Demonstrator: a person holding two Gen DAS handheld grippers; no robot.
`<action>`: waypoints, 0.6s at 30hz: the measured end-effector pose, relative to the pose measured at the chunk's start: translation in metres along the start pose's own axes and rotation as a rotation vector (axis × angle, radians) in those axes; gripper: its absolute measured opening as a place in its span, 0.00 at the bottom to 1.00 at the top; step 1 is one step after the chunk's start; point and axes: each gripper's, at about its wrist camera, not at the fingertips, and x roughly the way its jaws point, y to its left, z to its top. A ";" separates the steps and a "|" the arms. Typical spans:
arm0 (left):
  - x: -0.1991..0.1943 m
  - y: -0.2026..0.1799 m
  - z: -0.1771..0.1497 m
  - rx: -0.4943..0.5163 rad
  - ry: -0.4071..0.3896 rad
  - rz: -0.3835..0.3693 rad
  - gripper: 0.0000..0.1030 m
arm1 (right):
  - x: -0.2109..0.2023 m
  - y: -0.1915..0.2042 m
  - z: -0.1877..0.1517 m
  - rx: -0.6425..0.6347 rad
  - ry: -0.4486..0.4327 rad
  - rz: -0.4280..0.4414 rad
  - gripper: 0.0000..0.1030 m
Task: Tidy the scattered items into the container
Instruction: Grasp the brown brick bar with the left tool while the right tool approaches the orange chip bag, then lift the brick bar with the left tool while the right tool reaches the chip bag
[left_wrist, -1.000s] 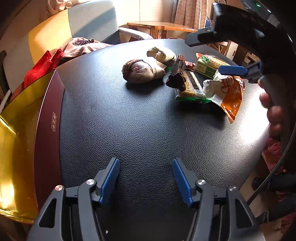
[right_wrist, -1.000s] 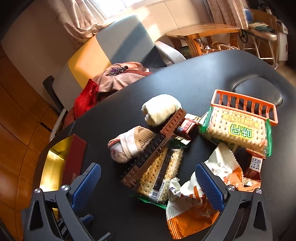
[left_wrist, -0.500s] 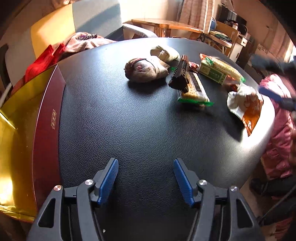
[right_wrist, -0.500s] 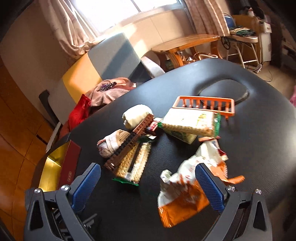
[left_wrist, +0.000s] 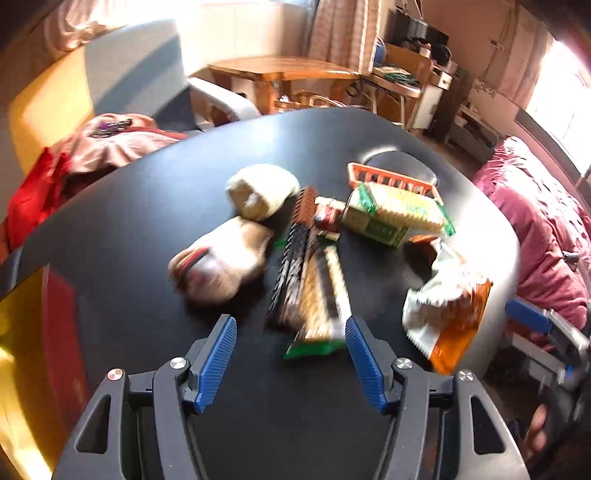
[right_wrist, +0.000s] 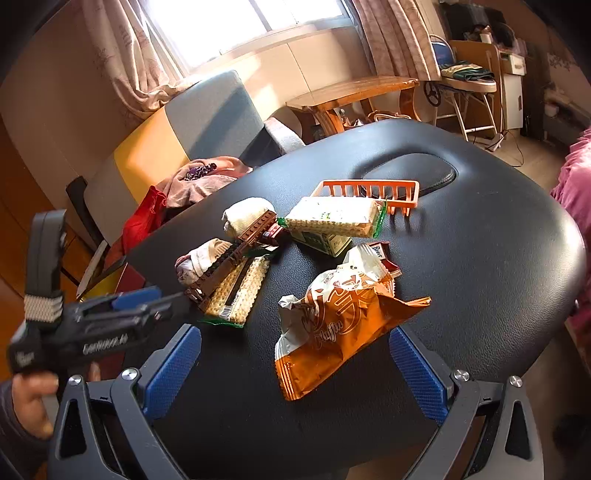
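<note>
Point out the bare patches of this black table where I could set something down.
Bare table lies right of the orange snack bag and orange rack, and the near strip runs between the gold box and the crackers. The centre, from socks to rack, is crowded.

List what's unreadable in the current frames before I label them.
- Gold container: left wrist view, cut off by the frame edge; inside unseen.
- Rolled sock: left wrist view, motion blur hides its pattern.
- Small red packet: right wrist view, mostly covered by the brown brick strip.
</note>
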 end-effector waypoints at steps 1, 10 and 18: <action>0.005 0.000 0.006 0.002 0.007 -0.003 0.60 | 0.001 0.000 0.000 -0.003 0.002 0.000 1.00; 0.046 -0.002 0.040 0.073 0.085 0.015 0.45 | 0.010 -0.009 -0.005 0.012 0.020 -0.010 1.00; 0.035 0.008 0.024 0.042 0.045 -0.013 0.22 | 0.020 -0.011 -0.007 0.010 0.034 -0.030 1.00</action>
